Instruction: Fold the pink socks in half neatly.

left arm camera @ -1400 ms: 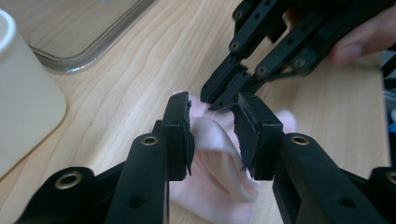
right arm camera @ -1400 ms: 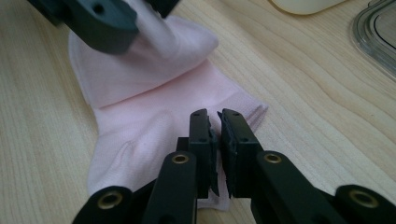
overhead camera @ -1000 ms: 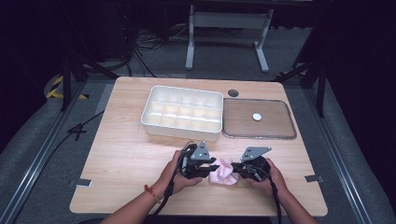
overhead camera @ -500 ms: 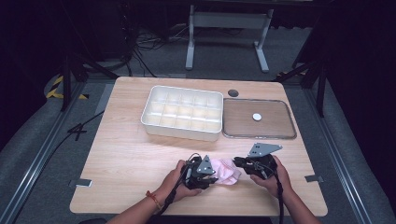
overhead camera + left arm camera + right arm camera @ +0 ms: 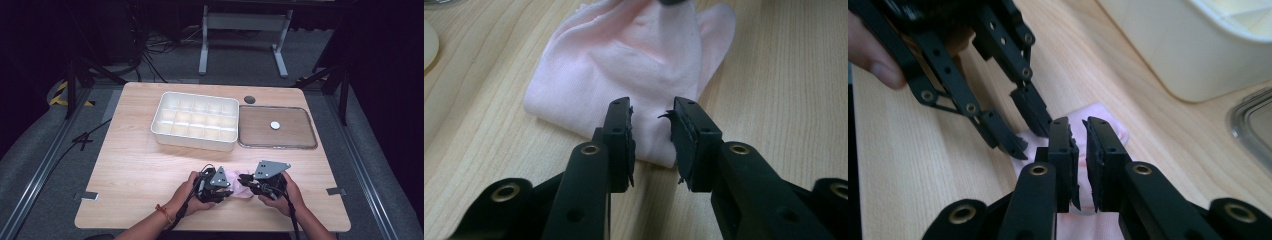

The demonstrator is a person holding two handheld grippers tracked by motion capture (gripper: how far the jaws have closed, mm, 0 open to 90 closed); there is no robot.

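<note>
Left gripper view: my left gripper (image 5: 652,142) released over pink cloth (image 5: 634,65).
My right gripper (image 5: 1078,160) looks nearly closed, grasp uncertain; cloth between both, tray (image 5: 195,140) apparently unfilled.

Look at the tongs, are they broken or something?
A bit worn. In the left gripper view, the left tongs have a frayed black pad: ragged bits stick out at its top and bottom edges. The pink cloth beneath lies crumpled on the table. The tray and lid look tidy.
</note>
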